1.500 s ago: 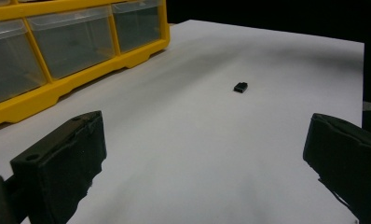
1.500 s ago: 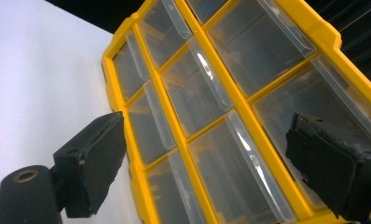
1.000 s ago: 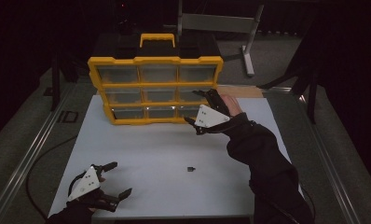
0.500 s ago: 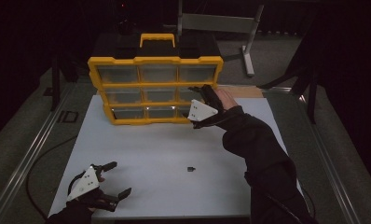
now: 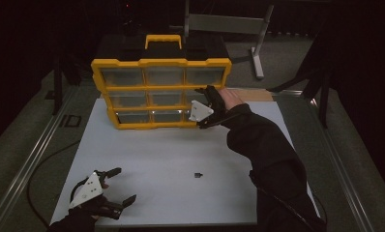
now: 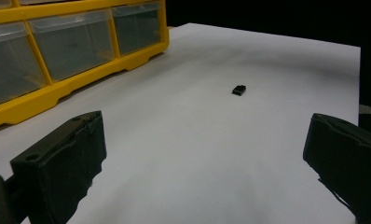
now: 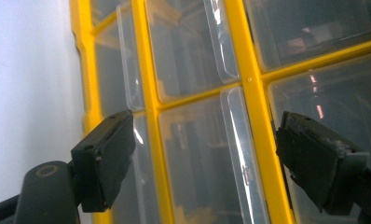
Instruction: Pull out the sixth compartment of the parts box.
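At counter's far edge, yellow drawer organizer [image 5: 161,94]; right claw [image 5: 207,106], jaws spread and just closing slightly, straddles clear drawer handle [image 7: 235,154] without contact. Risk: off-centre pinch slips off slick handle. Left claw [image 5: 115,186] spread, empty.

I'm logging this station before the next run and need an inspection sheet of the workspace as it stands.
Surface: white table top, flat, bare patches clean.
Job's things: yellow drawer cabinet at the far edge, clear drawers shut.
Clutter: small black part lying loose mid-table.
Grippers: right gripper at the cabinet's lower right drawers, jaws open and just been closing, nothing gripped; left gripper near the front left corner, jaws open and empty.
Cables: dark cable looping off the table's left edge.
Surroundings: dark; metal stand behind.
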Demonstrator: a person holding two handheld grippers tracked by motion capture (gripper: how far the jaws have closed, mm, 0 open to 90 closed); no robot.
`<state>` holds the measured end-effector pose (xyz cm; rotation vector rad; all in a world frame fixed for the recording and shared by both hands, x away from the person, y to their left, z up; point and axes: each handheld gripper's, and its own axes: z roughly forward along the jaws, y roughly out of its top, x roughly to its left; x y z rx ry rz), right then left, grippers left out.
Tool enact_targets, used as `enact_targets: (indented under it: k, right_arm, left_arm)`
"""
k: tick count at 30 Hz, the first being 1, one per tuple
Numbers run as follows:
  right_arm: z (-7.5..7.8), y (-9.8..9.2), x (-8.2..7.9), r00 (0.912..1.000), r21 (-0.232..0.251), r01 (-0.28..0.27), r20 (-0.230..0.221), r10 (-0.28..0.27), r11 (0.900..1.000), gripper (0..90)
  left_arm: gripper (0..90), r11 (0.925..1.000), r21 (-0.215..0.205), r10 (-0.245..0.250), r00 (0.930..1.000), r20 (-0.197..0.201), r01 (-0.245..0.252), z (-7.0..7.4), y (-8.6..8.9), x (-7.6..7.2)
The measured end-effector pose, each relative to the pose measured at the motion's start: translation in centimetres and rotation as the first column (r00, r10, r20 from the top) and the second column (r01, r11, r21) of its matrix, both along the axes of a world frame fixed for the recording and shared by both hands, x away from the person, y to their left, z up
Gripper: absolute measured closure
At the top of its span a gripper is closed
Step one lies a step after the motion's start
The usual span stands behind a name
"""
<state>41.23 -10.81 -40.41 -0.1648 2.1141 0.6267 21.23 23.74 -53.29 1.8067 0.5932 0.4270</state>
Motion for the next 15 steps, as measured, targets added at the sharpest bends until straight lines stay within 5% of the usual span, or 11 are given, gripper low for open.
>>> enact_targets:
  k: [2,8,15]
  right_arm:
    - [-0.1,0.1,0.2,1.0000,-0.015,-0.001,0.005,0.001,1.000,20.9]
    - [-0.6,0.7,0.3,0.9938,-0.043,0.021,0.110,-0.016,0.999,28.8]
    - [-1.0,1.4,0.5,0.9864,-0.101,0.035,0.163,-0.018,0.994,44.7]
  left_arm:
    - [0.0,1.0000,0.000,-0.001,1.0000,0.000,0.001,0.0,0.0,0.0]
    - [0.0,1.0000,-0.002,-0.003,1.0000,0.001,0.003,0.0,0.0,0.0]
    - [0.0,1.0000,0.001,-0.003,1.0000,0.003,0.003,0.0,0.0,0.0]
